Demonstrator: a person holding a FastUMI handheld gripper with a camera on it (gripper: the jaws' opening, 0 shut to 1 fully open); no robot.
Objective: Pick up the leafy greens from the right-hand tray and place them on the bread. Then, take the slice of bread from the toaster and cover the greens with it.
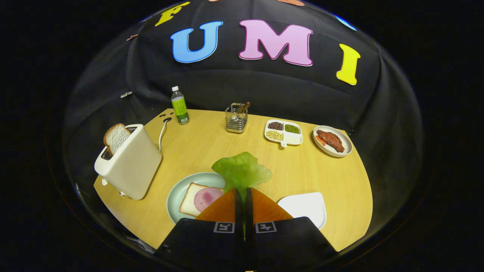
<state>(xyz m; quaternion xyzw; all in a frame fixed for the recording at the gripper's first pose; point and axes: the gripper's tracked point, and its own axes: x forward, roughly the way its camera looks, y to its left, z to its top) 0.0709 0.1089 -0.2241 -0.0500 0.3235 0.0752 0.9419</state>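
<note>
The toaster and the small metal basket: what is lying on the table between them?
In the gripper view, only a green-labelled bottle stands near that stretch, toward the wall; between the toaster and the metal basket the table is bare wood.

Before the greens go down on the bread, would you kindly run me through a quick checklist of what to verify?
1. Grip: gripper fingers closed on the lettuce leaf, which sticks out ahead of them: ok.
2. Target: bread slice with a ham round lies flat on the pale green plate: ok.
3. Alignment: the leaf hangs beside the plate's far rim, not over the bread: not ok.
4. Height above the plate: cannot tell.
5. White tray, right of the fingers, holds no greens: ok.
6. Second slice stands in the toaster: ok.
</note>
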